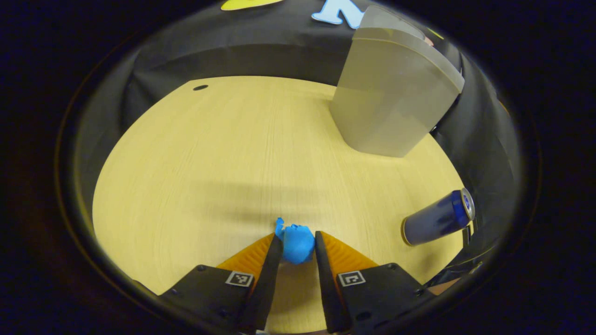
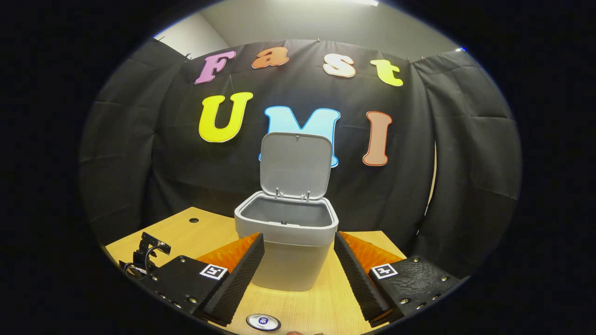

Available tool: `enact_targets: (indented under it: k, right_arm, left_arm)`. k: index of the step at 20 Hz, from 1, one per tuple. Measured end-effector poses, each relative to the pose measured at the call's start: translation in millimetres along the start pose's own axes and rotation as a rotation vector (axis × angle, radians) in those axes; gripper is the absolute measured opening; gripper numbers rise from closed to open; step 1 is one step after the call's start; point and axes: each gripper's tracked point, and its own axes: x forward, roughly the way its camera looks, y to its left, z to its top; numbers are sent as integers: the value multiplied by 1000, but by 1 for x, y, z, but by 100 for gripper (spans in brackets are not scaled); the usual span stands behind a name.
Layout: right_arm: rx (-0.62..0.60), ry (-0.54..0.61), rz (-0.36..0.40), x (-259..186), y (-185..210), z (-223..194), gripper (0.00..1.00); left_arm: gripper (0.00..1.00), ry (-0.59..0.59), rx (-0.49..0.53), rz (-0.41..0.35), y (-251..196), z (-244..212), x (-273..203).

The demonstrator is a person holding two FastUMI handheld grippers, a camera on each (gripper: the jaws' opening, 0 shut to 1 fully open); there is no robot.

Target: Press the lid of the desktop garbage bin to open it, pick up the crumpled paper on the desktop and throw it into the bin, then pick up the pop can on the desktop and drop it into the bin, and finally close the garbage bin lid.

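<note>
In the left gripper view, the left tool (image 1: 298,243) sits low over the wooden counter (image 1: 209,163), narrowed around the blue crumpled paper (image 1: 296,243), with both fingers (image 1: 272,260) against its sides. A blue pop can (image 1: 437,217) stands to the right, and the grey garbage bin (image 1: 393,93) is beyond it. In the right gripper view, the right tool (image 2: 299,258) is spread wide and holds nothing, facing the bin with its lid (image 2: 296,164) up. The can's top (image 2: 263,321) shows just below

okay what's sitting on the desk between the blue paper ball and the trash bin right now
Nothing: in the left gripper view the stretch of desk between the crumpled paper and the bin is bare wood. The pop can lies off to one side.
</note>
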Motion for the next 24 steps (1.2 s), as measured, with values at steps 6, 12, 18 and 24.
enact_targets:
  k: [6, 12, 18, 24]
  right_arm:
    - [-9, 7, 14, 0, 3, -5, 96]
    - [2, 7, 9, 0, -2, -6, 96]
    - [4, 19, 5, -2, -7, -10, 96]
    - [21, 13, 0, -2, -15, -9, 96]
  left_arm:
    - [30, -19, -15, 12, 6, 2, -2]
    - [18, -41, -32, 14, 2, 1, -4]
    - [18, -156, 36, -4, -24, 19, -15]
    - [16, -328, 148, 8, -33, 60, -45]
